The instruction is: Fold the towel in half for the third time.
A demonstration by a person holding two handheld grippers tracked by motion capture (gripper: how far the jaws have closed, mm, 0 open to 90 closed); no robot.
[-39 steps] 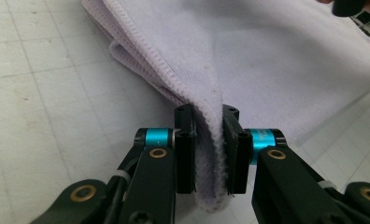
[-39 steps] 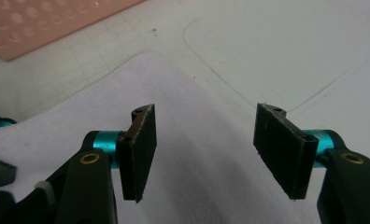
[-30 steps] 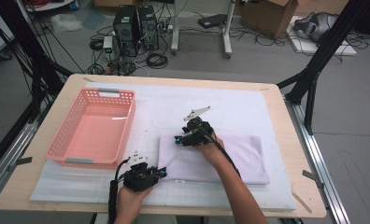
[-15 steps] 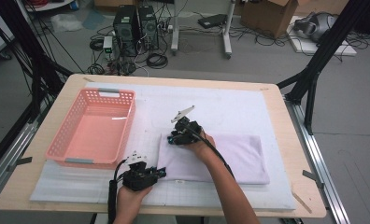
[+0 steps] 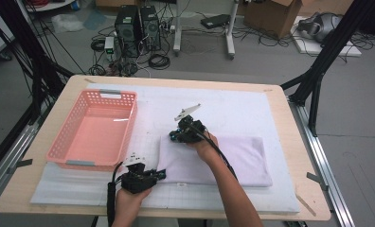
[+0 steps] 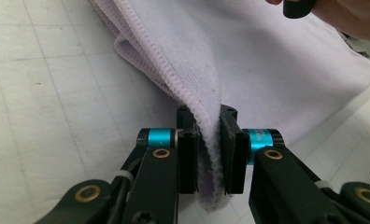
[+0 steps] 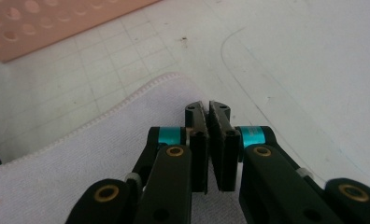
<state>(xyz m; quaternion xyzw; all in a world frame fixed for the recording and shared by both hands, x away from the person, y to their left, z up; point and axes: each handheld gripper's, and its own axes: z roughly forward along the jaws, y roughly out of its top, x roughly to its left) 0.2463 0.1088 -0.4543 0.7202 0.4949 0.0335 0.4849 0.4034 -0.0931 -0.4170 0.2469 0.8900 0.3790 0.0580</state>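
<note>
Towel [image 5: 233,161] corners pinched: left claw [image 6: 206,144], right claw [image 7: 210,140].

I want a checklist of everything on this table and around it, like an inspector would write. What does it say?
Surface: wooden table covered by a white gridded mat.
Job's things: folded pale lilac towel lying on the mat.
Clutter: empty pink basket to the towel's left.
Grippers: left hand-held gripper shut on the towel's near left corner; right hand-held gripper at the far left corner, jaws just closed, whether cloth is caught cannot be told.
Cables: a black cable trails from the left one; loose cables on the floor.
Surroundings: computer towers, cardboard box, black frame legs.
</note>
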